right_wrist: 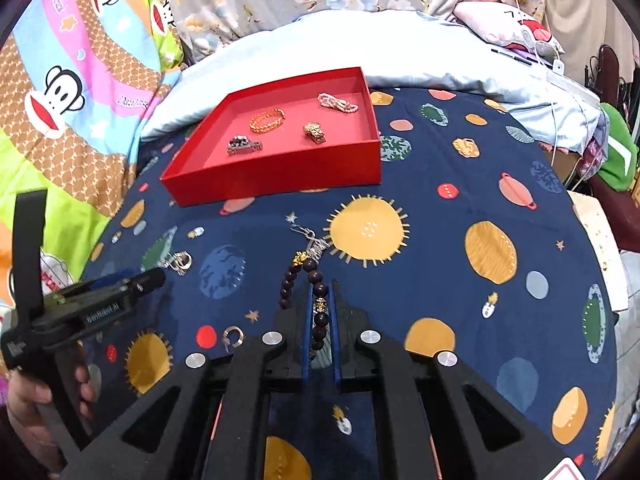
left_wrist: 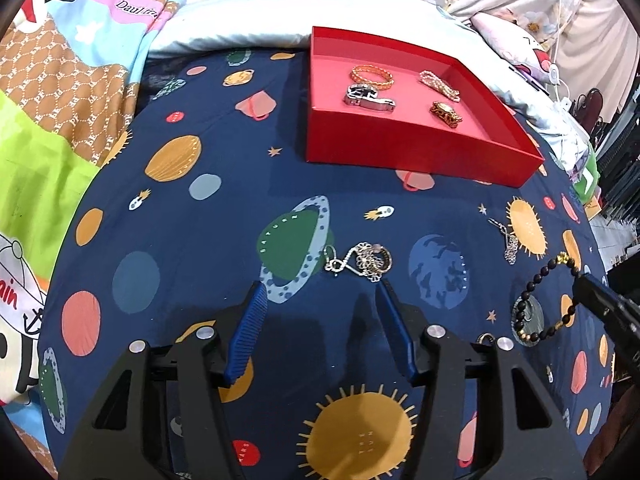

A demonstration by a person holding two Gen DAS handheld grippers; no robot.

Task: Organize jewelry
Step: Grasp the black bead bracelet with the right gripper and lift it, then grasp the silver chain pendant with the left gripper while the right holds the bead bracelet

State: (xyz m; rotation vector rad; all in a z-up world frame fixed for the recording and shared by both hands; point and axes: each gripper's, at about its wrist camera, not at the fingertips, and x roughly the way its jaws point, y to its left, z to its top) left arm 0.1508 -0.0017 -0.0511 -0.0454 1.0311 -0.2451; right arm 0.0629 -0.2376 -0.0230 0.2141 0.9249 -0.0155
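Already, four pieces lay in the far red tray (right_wrist: 276, 168); right gripper (right_wrist: 320, 308) clamped the dark bead bracelet (right_wrist: 318, 292), left gripper (left_wrist: 320, 300) gaped over a near silver chain (left_wrist: 360, 260).

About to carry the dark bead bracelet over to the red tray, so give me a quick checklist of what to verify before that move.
1. Right gripper shut on the dark bead bracelet: ok.
2. Bracelet fully clear of the bedspread: cannot tell; one loop hangs loose.
3. Bare floor left in the red tray near its front wall: ok.
4. Left gripper open, holding nothing: ok.
5. Silver chain ahead, clear of the bracelet: cannot tell.
6. Tray sitting flat: ok.
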